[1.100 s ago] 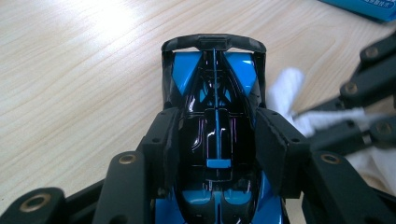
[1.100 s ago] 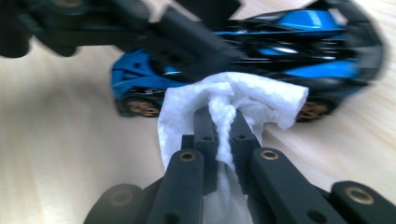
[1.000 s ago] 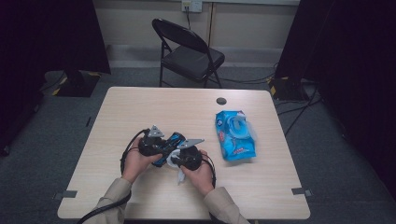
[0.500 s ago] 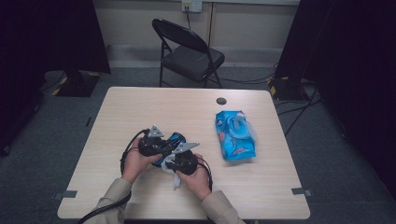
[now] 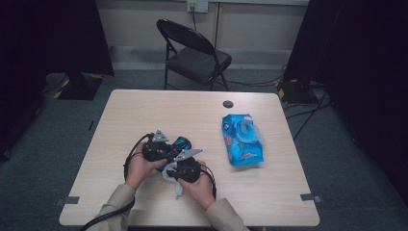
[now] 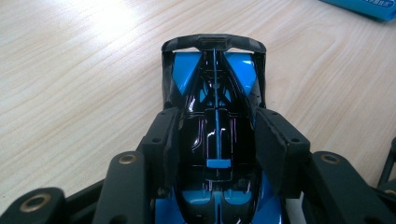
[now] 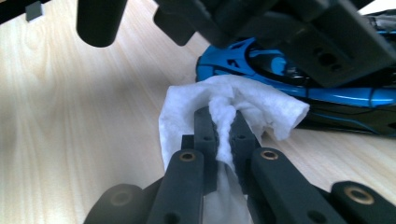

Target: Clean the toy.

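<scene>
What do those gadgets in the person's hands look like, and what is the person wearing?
Both are chunky black tongs. The left tongs have two flat, rectangular black pads on jointed black links with brass-coloured rivets; the right tongs are built the same. From above, each carries a grey three-cornered plate on top and trails a black cable. The person wears beige long sleeves.

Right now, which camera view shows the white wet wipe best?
The right gripper view: the bunched white wet wipe sits close up, pinched in the right gripper. The high view shows just a small white scrap under the hands. The left gripper view looks along the blue-and-black toy car.
</scene>
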A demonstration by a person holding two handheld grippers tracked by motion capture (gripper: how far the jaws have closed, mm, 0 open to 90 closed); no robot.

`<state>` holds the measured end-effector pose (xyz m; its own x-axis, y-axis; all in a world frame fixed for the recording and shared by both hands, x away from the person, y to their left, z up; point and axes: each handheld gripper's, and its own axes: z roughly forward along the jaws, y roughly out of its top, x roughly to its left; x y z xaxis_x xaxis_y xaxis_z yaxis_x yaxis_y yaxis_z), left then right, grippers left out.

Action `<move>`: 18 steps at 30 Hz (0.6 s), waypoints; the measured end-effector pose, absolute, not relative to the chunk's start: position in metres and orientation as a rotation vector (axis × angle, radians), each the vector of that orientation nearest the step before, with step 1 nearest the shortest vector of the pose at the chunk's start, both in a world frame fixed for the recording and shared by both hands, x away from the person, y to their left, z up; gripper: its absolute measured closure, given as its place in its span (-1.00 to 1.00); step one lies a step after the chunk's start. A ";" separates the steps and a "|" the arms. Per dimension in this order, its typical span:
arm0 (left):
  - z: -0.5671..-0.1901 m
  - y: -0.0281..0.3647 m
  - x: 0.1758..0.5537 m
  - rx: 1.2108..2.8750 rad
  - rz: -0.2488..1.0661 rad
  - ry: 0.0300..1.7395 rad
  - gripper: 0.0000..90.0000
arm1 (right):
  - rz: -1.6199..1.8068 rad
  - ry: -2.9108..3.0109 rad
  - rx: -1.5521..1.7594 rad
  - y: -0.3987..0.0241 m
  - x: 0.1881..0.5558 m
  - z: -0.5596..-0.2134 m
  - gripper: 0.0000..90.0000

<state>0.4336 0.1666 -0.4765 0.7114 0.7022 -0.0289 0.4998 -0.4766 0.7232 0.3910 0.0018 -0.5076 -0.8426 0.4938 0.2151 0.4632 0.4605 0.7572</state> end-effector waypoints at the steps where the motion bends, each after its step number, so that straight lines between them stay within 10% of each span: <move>1: -0.477 0.167 0.434 2.177 0.352 0.908 0.14 | 1.363 2.658 0.861 0.003 0.390 -0.508 0.92; 18: -0.478 0.167 0.432 2.164 0.359 0.906 0.14 | 1.392 2.619 0.857 -0.011 0.393 -0.496 0.92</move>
<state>0.4325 0.1672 -0.4778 0.7101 0.7036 -0.0280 0.4933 -0.4687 0.7328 0.3932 -0.0112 -0.4964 -0.8445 0.4951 0.2043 0.4463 0.4398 0.7794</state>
